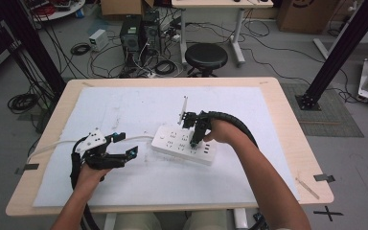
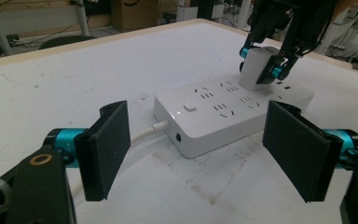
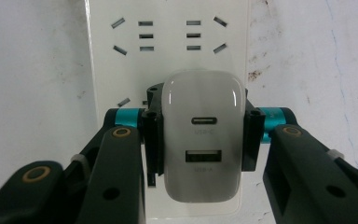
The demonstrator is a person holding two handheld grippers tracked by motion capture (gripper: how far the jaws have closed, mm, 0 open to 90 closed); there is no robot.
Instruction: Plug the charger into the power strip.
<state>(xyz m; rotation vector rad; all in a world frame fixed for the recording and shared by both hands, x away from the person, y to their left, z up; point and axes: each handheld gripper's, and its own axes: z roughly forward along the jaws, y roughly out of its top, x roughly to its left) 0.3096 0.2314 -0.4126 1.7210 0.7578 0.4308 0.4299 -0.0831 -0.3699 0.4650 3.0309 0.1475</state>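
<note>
A: High view first. Where is the power strip [image 1: 184,144]?

B: It lies flat on the white sheet [image 1: 124,110] that covers the surface [image 1: 287,120], near the sheet's middle, with its white cord [image 1: 57,143] running off its left end. The right gripper [image 1: 195,142] points down onto the strip's right half. The left gripper [image 1: 124,154] rests on the sheet just left of the strip, apart from it.

A: And the left gripper view?

B: The left gripper [image 2: 196,154] has its two black pads standing apart with nothing between them. Beyond them is the cord end of the power strip [image 2: 200,116], with its switch button [image 2: 190,107] on top. At the strip's far end, the right gripper [image 2: 265,63] clasps a white charger [image 2: 256,67] standing upright on the strip.

A: The right gripper view?

B: Looking straight down on the power strip [image 3: 168,42], the right gripper [image 3: 200,135] is clamped on the charger [image 3: 200,135], one pad pressed against each side. The charger's top face shows two ports, the small oval port [image 3: 204,121] above the rectangular port [image 3: 203,156]. Free sockets [image 3: 168,35] lie farther along the strip.
</note>
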